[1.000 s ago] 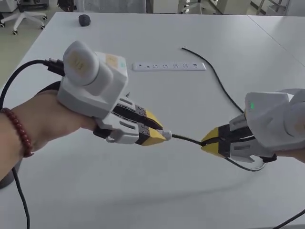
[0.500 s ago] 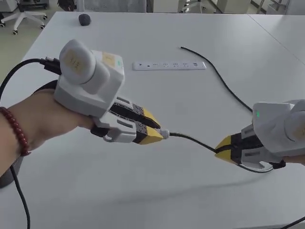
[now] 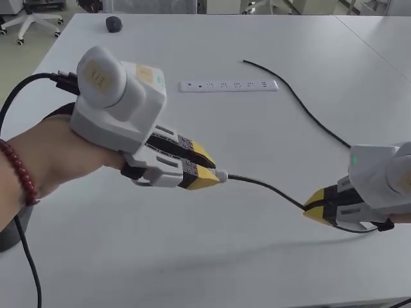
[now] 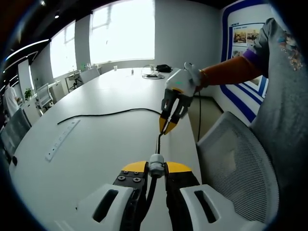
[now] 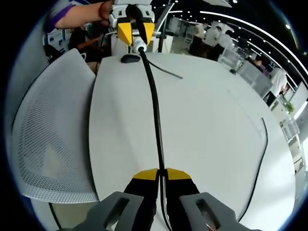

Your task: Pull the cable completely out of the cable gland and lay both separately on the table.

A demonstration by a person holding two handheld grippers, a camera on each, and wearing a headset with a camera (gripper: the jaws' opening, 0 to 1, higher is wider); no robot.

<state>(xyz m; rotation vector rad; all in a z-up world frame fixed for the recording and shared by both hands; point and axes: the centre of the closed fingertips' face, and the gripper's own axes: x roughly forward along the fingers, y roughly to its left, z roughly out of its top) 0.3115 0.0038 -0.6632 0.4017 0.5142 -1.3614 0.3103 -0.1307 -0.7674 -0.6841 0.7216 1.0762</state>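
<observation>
Left gripper [image 3: 210,176] is held low over the white table [image 3: 192,256], its jaws closed down on the cable gland [image 3: 221,174]. In the left gripper view the small white gland is seen pinched between the yellow jaw tips, with the black cable [image 3: 270,189] passing through it and running back between the jaws. Right gripper [image 3: 312,209] is held to the right, well apart from the left one, jaws narrowed onto the cable itself. In the right gripper view the cable is seen clamped between the two tips and stretched in a nearly straight line up to the gland. Between the two grippers the cable is carried above the table with a slight sag. The cable is not yet drawn out of the gland. Beyond the right gripper the rest of the cable is laid on the table, curving toward the far side, its free end near a white power strip [image 3: 228,86]. A dark round object [image 3: 113,24] is noted at the far edge of the table. A mesh chair [image 4: 236,163] is seen beside the table in the left gripper view. A red beaded bracelet [image 3: 20,174] is worn on the wrist behind the left gripper.
</observation>
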